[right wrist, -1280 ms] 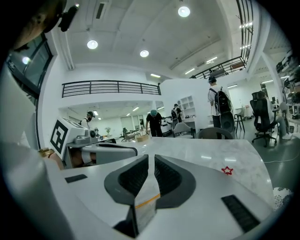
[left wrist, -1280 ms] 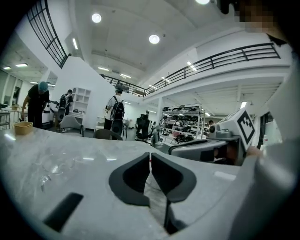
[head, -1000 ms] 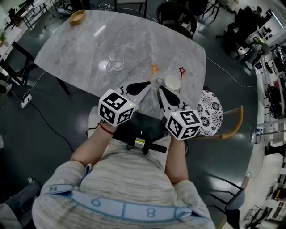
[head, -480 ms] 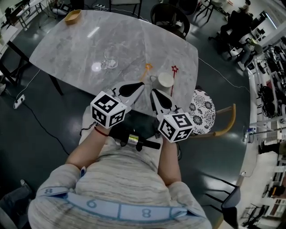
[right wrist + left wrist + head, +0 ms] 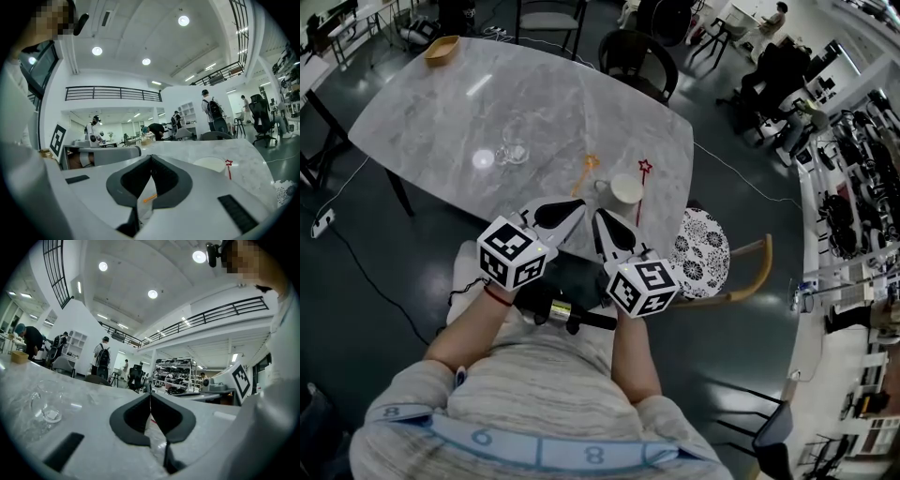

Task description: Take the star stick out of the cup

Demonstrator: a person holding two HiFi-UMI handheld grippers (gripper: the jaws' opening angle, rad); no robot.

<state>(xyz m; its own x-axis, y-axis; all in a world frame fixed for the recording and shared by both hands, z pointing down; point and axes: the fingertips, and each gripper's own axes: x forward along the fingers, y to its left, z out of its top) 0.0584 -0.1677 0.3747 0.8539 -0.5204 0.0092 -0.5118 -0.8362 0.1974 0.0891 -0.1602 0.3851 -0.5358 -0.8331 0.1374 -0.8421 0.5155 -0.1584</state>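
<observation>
A white cup [image 5: 626,188] stands near the front edge of the marble table [image 5: 441,112]. A red star stick [image 5: 644,168] runs along the cup's right side; I cannot tell whether its foot is inside the cup. An orange star stick [image 5: 589,163] lies just left of the cup. Both grippers hover side by side at the table's front edge, short of the cup. My left gripper [image 5: 583,203] is shut and empty, its jaws touching. My right gripper [image 5: 597,215] is shut and empty too. The right gripper view shows the cup [image 5: 209,164] and the red star [image 5: 228,162] ahead to the right.
A clear glass [image 5: 512,152] sits left of centre on the table and a wooden bowl [image 5: 442,48] at its far left corner. A chair with a patterned cushion [image 5: 701,255] stands at the right, black chairs [image 5: 636,58] behind the table. People work at desks far off.
The whole head view has slid, so the table, cup and both grippers sit further left in the picture. Both grippers stay shut and side by side at the table's edge.
</observation>
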